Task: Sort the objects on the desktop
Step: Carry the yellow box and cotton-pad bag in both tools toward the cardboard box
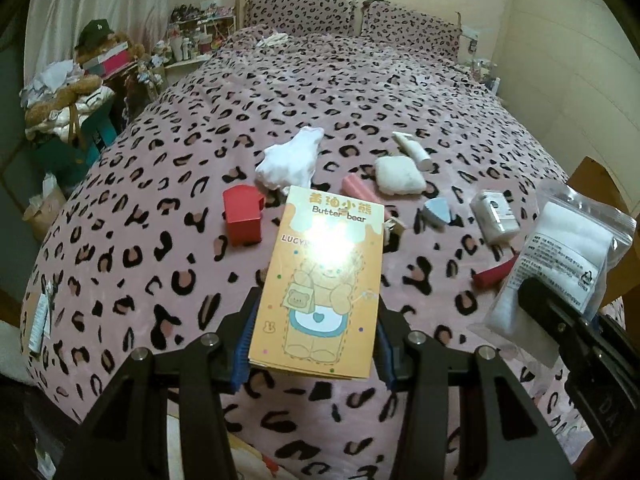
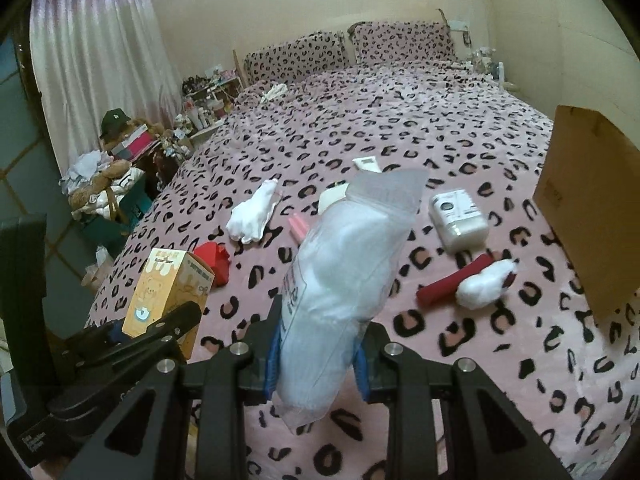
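While the left gripper (image 1: 314,344) clamps the Butter bear box (image 1: 320,280) and the right gripper (image 2: 318,364) pinches the soft zip bag (image 2: 340,272) (slippery film), the bag may slide free.

— What's up off the bedspread (image 1: 400,92)?

— The orange Butter bear box (image 1: 320,284), held upright, and a clear zip bag of white pads (image 2: 340,280), also raised.

— And lying on it?

— A red box (image 1: 243,216), white cloth (image 1: 290,164), pink stick (image 1: 360,189), white tube (image 1: 412,150), red roll (image 2: 452,280), toward its near edge.
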A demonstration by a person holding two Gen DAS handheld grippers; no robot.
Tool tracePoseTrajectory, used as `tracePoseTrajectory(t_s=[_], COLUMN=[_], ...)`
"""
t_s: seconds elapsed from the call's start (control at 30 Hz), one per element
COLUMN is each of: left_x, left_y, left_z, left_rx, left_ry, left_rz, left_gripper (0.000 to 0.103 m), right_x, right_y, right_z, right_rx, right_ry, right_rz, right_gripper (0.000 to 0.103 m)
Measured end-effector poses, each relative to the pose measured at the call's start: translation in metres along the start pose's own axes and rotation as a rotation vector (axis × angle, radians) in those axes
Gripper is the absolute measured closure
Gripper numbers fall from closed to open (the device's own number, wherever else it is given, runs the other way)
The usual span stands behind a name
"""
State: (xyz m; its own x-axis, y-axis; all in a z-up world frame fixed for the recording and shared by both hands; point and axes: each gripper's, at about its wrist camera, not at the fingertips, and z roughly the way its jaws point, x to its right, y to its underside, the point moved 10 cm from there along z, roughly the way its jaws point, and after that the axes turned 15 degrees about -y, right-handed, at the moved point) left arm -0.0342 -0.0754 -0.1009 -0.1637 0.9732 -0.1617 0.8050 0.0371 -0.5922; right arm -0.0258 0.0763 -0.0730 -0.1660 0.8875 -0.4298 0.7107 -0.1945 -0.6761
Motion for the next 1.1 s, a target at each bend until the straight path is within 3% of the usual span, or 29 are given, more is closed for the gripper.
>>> tracePoseTrajectory(t_s=[0.57,1.1], left_x=[0.057,0.124], left_y=[0.000,-0.009], left_z=[-0.034,-0.058], left_rx=[0.028,0.062], left_ry=[0.010,0.045], left_rz=[0.066,0.151], left_gripper=[0.054,0.054], right_x=[0.043,0.095], right_y=[0.001,-0.008], right_z=[-0.044,-0.085], right_rx=[0.059,0.112], right_ry=[0.001,0.059], right_rz=[0.049,0.086], right_gripper=[0.074,0.074])
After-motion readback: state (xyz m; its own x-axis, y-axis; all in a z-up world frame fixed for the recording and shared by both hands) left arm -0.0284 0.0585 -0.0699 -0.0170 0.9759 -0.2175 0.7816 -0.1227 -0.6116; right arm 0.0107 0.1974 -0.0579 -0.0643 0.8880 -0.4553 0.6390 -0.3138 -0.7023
